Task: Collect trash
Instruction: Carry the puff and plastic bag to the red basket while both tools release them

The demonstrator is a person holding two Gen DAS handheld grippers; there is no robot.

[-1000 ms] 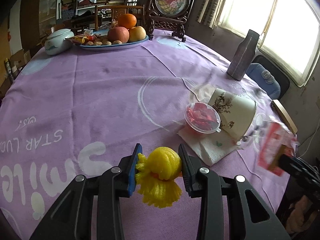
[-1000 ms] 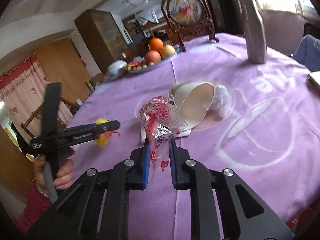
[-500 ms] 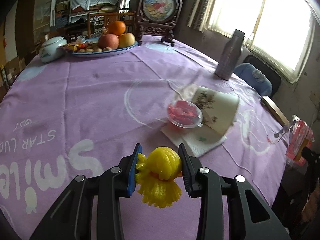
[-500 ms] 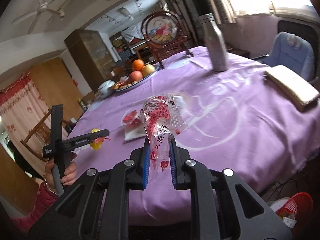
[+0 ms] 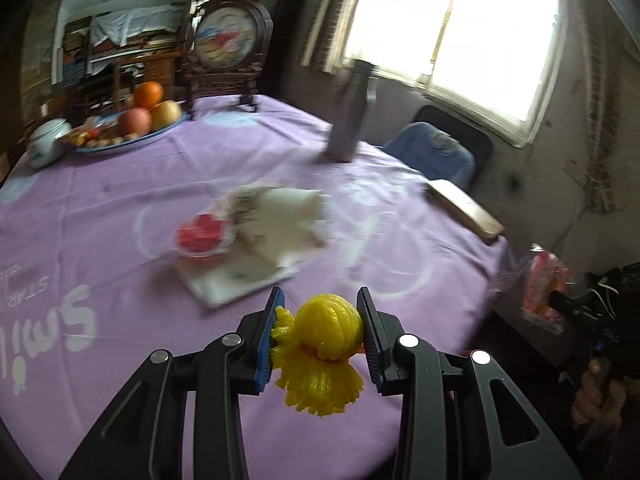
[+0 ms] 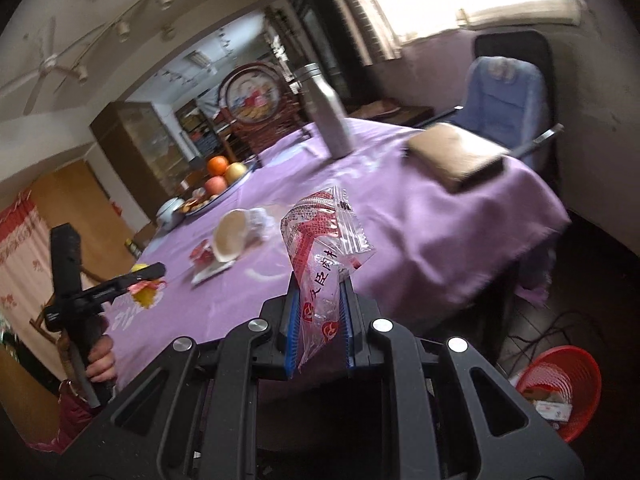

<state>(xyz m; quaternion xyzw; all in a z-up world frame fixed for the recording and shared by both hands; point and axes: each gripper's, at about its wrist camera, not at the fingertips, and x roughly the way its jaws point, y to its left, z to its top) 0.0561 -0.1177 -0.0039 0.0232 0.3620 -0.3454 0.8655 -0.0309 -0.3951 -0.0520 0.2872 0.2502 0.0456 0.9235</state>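
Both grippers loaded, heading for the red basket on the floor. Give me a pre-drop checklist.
1. Left gripper clamped on the yellow foam net: ok.
2. Right gripper clamped on the plastic bag: ok.
3. Red basket in sight of the right wrist camera: ok.
4. Basket has room: ok, little inside.
5. Right gripper above the basket: not ok, the basket sits off to the lower right.
6. Cables on the floor near the basket: cannot tell whether they obstruct.

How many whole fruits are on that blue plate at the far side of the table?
3 in view: an orange on top, a red apple below it to the left, a yellowish fruit to the right. Others could be hidden behind them.
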